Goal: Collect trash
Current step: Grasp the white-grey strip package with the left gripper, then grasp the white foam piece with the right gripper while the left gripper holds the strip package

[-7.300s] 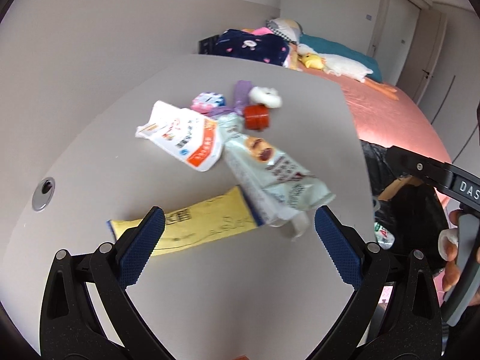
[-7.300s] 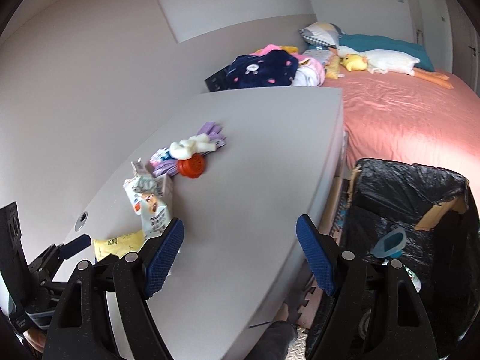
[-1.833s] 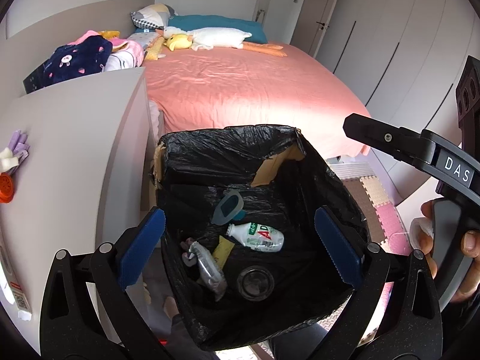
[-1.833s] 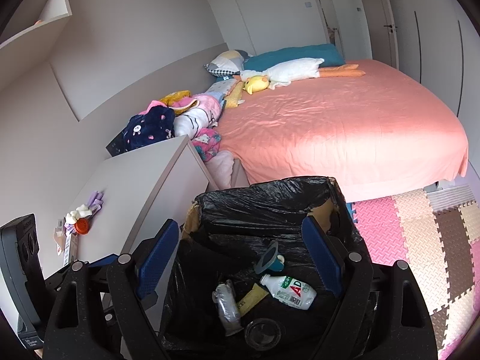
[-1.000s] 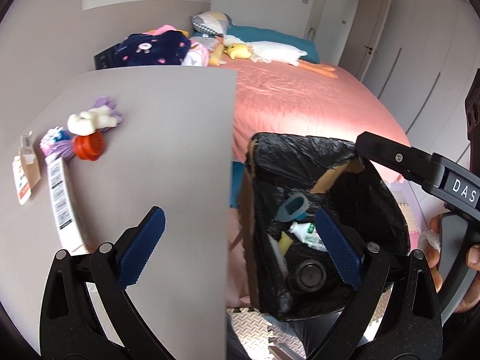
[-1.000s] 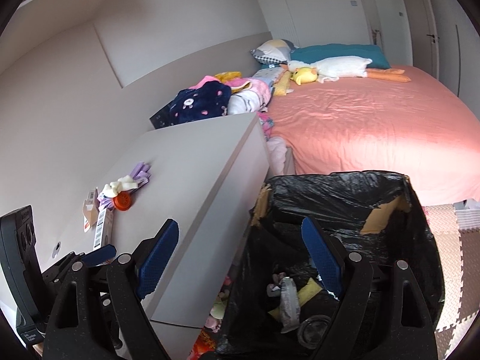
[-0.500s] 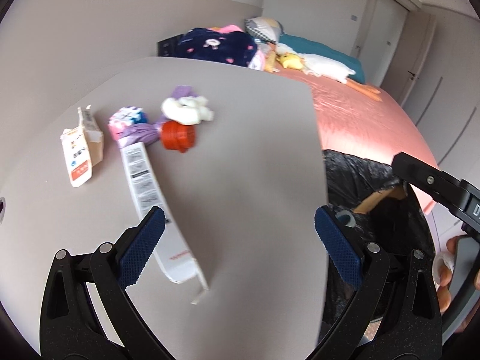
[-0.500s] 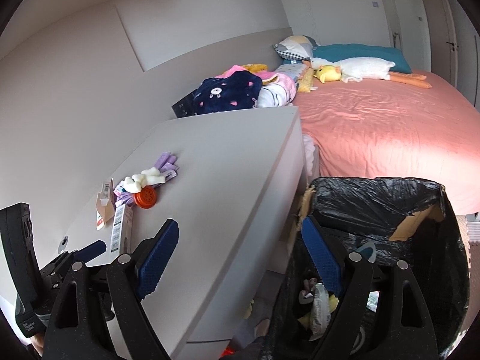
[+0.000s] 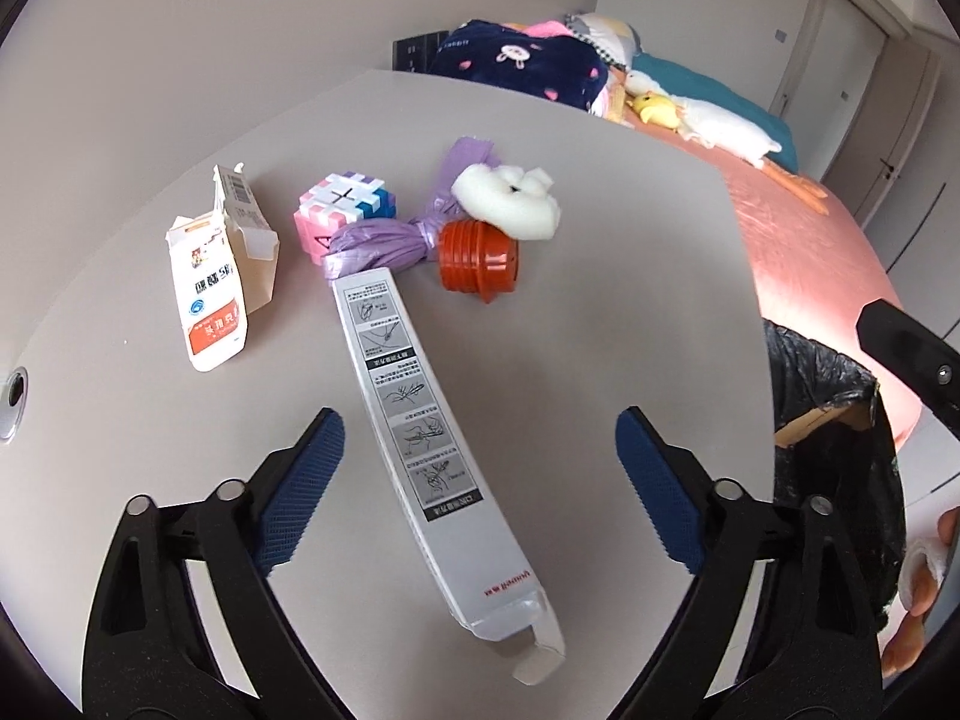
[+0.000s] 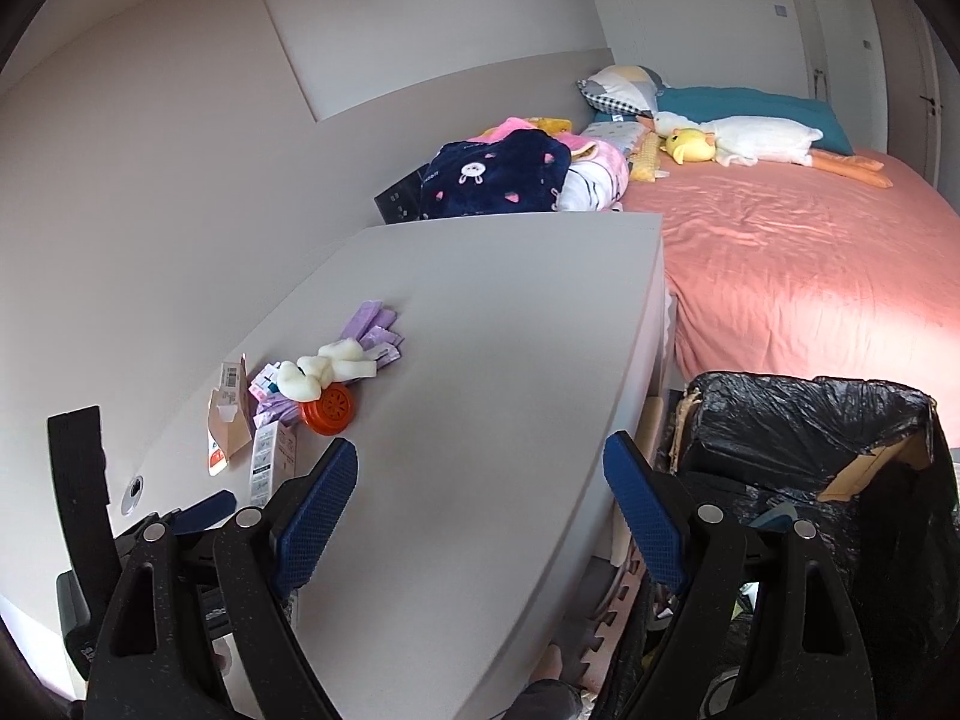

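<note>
My left gripper (image 9: 474, 480) gapes over the long box (image 9: 420, 420); right gripper (image 10: 480, 498) gapes empty. Bin (image 10: 840, 450) contents hidden lower right; grey desk (image 10: 480, 360), bed (image 10: 810, 252) beyond.

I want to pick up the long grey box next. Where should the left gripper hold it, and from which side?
Grip the long grey box across its narrow width near the middle, coming from above: it lies flat between the open left gripper fingers, lengthwise along them.
</note>
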`<state>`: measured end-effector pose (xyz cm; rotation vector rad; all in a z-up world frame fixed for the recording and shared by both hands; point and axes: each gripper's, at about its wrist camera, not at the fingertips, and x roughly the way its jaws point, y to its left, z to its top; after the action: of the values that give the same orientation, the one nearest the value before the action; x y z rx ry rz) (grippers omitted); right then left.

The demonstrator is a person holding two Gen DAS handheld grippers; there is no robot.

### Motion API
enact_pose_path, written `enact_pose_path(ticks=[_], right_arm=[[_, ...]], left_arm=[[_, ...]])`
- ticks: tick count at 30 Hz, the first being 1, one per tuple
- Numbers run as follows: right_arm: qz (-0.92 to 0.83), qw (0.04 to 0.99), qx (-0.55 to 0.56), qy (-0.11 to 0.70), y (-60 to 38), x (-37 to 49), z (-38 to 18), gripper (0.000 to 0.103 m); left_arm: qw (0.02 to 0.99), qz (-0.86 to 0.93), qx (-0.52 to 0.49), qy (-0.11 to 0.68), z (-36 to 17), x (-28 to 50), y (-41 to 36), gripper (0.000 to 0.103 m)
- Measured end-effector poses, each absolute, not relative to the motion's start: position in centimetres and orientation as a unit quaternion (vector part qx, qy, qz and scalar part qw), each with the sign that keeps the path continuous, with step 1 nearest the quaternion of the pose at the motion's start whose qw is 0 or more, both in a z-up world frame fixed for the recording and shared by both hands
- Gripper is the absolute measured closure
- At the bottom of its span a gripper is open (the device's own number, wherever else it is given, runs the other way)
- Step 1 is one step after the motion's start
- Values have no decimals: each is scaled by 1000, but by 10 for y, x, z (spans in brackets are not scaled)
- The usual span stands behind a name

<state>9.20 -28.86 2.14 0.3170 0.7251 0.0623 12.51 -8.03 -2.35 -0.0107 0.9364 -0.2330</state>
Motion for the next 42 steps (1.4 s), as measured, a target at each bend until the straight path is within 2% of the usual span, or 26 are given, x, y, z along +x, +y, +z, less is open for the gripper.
enact_pose_path(ticks=[6, 8, 15, 17, 26, 42], right_arm=[[35, 919, 161, 359, -282, 102, 18, 19], [37, 919, 161, 359, -280, 105, 17, 19], [45, 917, 153, 366, -264, 116, 15, 19], [50, 916, 151, 368, -260, 120, 15, 19], [80, 911, 156, 373, -232, 146, 15, 19], [101, 904, 145, 390, -185, 196, 2, 19]], left_arm=[[878, -102, 5, 468, -36, 131, -80, 41], [876, -101, 4, 472, -39, 132, -78, 52], [883, -93, 11, 461, -39, 130, -67, 63], [885, -87, -2, 458, -39, 132, -59, 75], [917, -75, -42, 390, -18, 125, -34, 76], [905, -90, -74, 409, -25, 130, -25, 76]])
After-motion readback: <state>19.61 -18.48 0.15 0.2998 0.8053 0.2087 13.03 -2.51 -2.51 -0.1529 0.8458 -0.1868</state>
